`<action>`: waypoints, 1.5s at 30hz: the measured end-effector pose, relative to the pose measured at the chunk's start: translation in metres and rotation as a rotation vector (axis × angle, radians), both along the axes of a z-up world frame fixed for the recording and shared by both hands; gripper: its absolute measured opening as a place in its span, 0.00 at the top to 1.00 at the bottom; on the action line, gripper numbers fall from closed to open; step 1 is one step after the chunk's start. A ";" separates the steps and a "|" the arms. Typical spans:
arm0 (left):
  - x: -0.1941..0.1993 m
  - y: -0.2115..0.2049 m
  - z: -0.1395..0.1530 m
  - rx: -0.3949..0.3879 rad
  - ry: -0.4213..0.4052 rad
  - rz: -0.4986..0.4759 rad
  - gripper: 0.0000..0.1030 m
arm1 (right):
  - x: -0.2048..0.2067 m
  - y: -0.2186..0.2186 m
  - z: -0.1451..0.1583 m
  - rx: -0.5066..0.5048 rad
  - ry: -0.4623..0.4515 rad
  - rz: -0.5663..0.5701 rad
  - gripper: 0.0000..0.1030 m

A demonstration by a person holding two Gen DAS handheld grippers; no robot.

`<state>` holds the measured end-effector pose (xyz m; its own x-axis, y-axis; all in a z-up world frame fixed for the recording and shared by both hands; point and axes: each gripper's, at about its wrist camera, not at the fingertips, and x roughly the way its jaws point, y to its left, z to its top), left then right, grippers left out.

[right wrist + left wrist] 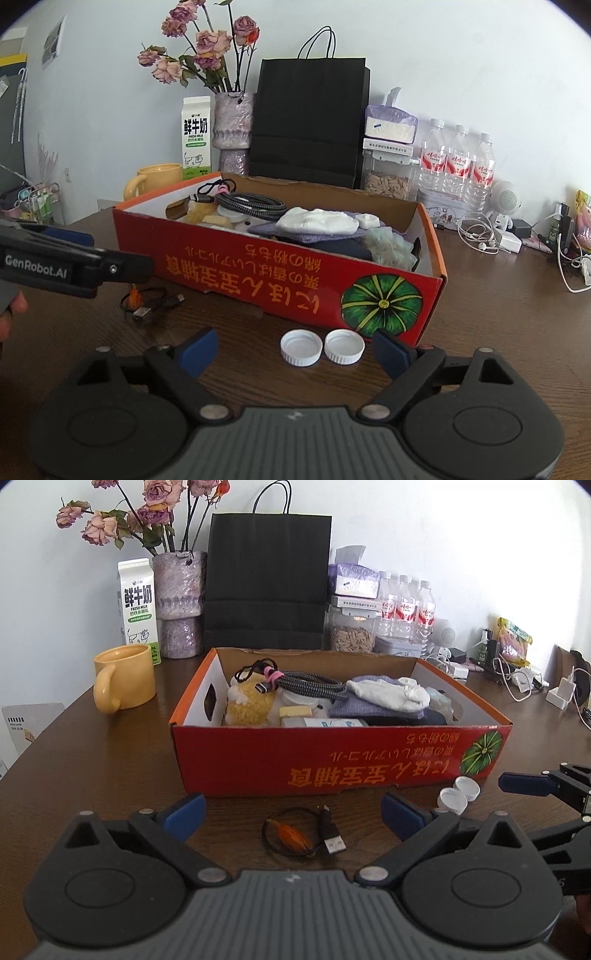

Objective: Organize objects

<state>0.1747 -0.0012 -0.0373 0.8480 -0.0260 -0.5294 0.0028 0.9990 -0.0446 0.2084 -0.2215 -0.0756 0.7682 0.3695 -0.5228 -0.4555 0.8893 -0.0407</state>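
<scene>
A red cardboard box (pixel 332 764) sits on the brown table (pixel 110 760), holding a braided cable (pixel 306 684), a yellow plush toy, cloths and small items. In front of it lies a short black USB cable with an orange tie (pixel 303 836), just ahead of my open, empty left gripper (pixel 293 814). Two white bottle caps (pixel 321 347) lie by the box's front right corner, between the fingers of my open, empty right gripper (pixel 295 349). The box (pixel 295 280) and USB cable (pixel 147 304) also show in the right wrist view, as does the left gripper's side (pixel 74 264).
Behind the box stand a yellow mug (pixel 123 683), milk carton (pixel 138 609), flower vase (pixel 181 605), black paper bag (pixel 267 583), seed jar (pixel 352 635) and water bottles (pixel 404 609). Chargers and earphone cables (pixel 517 679) clutter the far right.
</scene>
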 end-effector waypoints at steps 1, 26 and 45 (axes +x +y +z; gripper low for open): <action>-0.002 0.000 -0.001 0.002 0.008 -0.002 0.00 | 0.001 0.000 -0.001 0.002 0.016 0.006 0.24; -0.009 0.003 -0.009 0.012 0.045 0.001 0.00 | 0.028 0.008 -0.010 0.046 0.112 0.000 0.74; 0.002 -0.029 -0.006 0.101 0.014 -0.111 0.58 | 0.017 -0.002 -0.003 0.102 0.043 -0.015 0.74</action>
